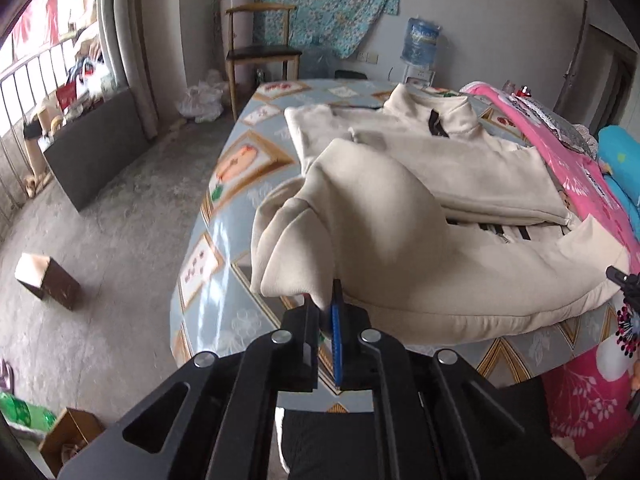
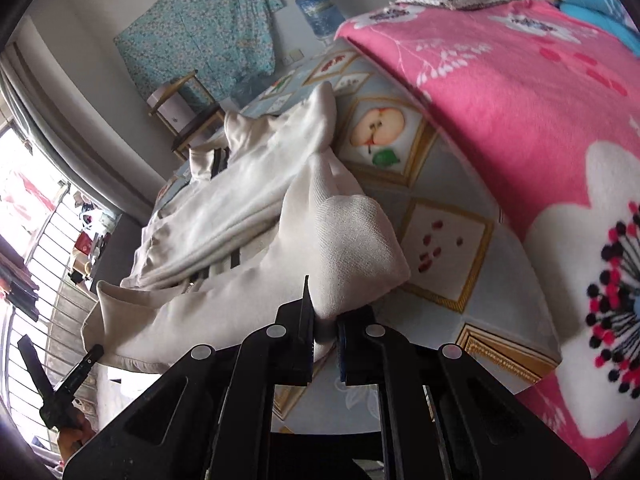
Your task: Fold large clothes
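A large cream sweatshirt (image 1: 440,168) lies partly folded on a table (image 1: 240,168) covered with a fruit-print cloth. My left gripper (image 1: 326,312) is shut on the sweatshirt's near hem corner, lifted a little above the table's front edge. In the right wrist view the same sweatshirt (image 2: 240,200) stretches away to the left. My right gripper (image 2: 324,322) is shut on its other near corner, bunched between the jaws. The left gripper (image 2: 60,384) shows at the lower left there. The right gripper's tip (image 1: 624,284) shows at the right edge of the left wrist view.
A pink flowered blanket (image 2: 520,100) lies on the table's right side, with blue bedding (image 1: 620,160) behind. A wooden chair (image 1: 260,48) and a water dispenser (image 1: 420,44) stand at the far wall. A cardboard box (image 1: 48,280) sits on the concrete floor at left.
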### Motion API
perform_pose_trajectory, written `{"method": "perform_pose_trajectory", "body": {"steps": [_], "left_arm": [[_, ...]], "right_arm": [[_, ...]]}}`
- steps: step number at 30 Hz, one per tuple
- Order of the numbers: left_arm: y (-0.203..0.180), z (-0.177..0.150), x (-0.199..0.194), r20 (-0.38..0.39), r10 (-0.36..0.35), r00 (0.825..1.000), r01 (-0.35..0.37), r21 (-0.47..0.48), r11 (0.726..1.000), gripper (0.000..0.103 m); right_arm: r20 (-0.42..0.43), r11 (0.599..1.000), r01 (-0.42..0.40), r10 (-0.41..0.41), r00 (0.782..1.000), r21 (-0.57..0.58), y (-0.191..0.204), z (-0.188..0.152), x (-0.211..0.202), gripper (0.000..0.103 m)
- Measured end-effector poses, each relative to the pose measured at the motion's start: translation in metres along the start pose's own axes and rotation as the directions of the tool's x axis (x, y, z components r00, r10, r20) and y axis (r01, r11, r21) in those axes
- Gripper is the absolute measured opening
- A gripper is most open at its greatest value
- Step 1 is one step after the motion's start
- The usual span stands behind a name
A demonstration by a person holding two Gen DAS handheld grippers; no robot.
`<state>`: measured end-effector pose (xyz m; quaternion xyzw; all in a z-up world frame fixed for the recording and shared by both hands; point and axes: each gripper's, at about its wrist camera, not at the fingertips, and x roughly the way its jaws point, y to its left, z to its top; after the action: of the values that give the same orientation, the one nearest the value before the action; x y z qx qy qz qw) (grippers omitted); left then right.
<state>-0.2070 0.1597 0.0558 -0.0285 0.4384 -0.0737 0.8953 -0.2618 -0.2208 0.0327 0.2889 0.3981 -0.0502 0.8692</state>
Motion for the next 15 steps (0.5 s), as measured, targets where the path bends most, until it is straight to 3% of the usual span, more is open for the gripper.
{"method": "perform_pose_trajectory", "body": {"steps": [4,6,8,12,15], "left_arm": [[0.017,-0.015,0.004,-0.052,-0.075,0.996,0.073,-0.037,0.997,0.014],[0.022,-0.02,-0.006,-0.04,-0.084,0.996,0.083,-0.02,0.996,0.022],[0.029,-0.023,-0.016,-0.03,-0.09,0.995,0.09,-0.009,0.996,0.029],[0.036,-0.019,-0.037,0.009,-0.109,0.994,0.109,-0.006,0.994,0.032],[0.034,-0.001,-0.041,0.057,-0.127,0.99,0.127,0.004,0.992,0.036]], "right_arm": [[-0.119,0.999,0.004,-0.009,0.993,-0.042,-0.012,0.007,0.016,0.024],[-0.146,0.998,0.014,-0.022,0.989,-0.057,-0.015,0.01,0.01,0.044],[-0.142,0.994,0.064,-0.076,0.987,-0.087,-0.017,0.015,-0.005,0.053],[-0.081,0.983,0.143,-0.153,0.985,-0.113,-0.015,0.024,-0.041,0.057],[-0.03,0.98,0.101,-0.108,0.994,-0.173,0.013,0.039,-0.052,0.057]]}}
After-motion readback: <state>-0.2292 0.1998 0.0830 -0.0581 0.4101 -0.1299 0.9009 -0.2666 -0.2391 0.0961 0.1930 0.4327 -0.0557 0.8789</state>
